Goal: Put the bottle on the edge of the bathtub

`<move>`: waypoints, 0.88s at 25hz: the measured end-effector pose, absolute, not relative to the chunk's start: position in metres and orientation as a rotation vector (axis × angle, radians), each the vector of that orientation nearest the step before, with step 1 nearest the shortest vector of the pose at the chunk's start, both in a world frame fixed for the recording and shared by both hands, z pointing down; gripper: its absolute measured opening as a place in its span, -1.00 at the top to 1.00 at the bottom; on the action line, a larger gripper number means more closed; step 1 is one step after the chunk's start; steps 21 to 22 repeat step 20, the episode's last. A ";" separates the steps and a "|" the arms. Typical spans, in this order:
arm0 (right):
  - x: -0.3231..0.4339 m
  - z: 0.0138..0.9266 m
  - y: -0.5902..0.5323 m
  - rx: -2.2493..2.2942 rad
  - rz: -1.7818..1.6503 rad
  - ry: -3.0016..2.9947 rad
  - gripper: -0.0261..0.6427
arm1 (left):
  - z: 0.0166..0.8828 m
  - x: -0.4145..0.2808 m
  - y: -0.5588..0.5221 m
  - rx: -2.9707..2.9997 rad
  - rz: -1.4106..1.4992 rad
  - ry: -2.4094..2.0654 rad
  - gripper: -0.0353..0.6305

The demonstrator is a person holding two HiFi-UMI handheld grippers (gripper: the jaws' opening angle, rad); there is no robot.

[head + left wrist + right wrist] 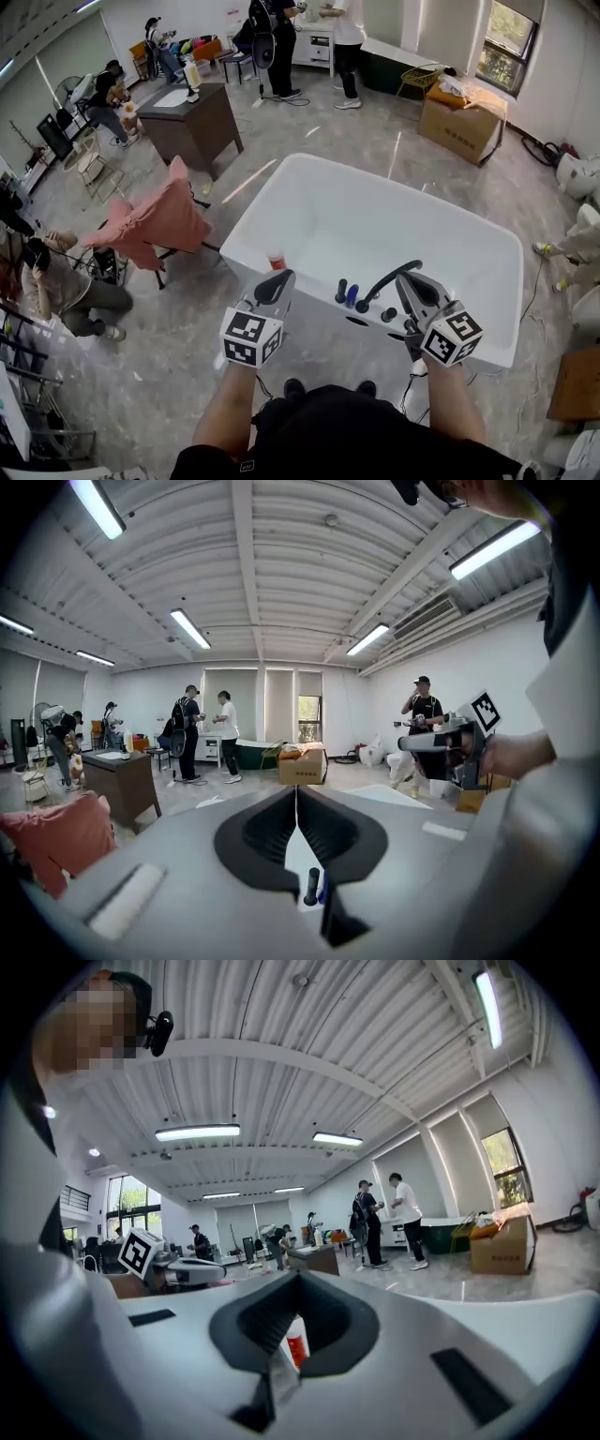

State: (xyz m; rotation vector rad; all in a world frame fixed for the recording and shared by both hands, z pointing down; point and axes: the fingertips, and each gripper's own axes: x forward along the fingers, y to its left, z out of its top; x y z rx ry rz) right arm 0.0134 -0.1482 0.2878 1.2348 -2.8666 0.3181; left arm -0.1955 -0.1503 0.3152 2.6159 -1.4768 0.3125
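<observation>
A small white bottle (276,260) with a red label stands at the near left rim of the white bathtub (487,225). My left gripper (281,277) is just in front of the bottle, apart from it, with nothing between its fingers. In the left gripper view its jaws (296,795) meet at the tips. My right gripper (406,279) hovers over the near rim by the black faucet (389,279); its jaws (298,1277) also meet. Through the hollow behind them the bottle (296,1340) shows, standing some way off.
Dark tap handles (347,292) stand on the near rim between the grippers. A chair draped with a pink cloth (155,220) stands left of the tub, a brown desk (192,117) behind it, and a cardboard box (459,122) at the back right. Several people stand or sit around the room.
</observation>
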 end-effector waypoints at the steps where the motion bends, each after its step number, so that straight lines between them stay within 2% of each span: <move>1: 0.012 0.288 -0.148 1.238 0.310 -2.858 0.89 | 0.314 -0.200 -0.152 2.608 0.292 -1.487 0.85; 22: 0.013 0.293 -0.143 1.232 0.320 -2.822 0.89 | 0.321 -0.208 -0.156 2.518 0.258 -1.504 0.86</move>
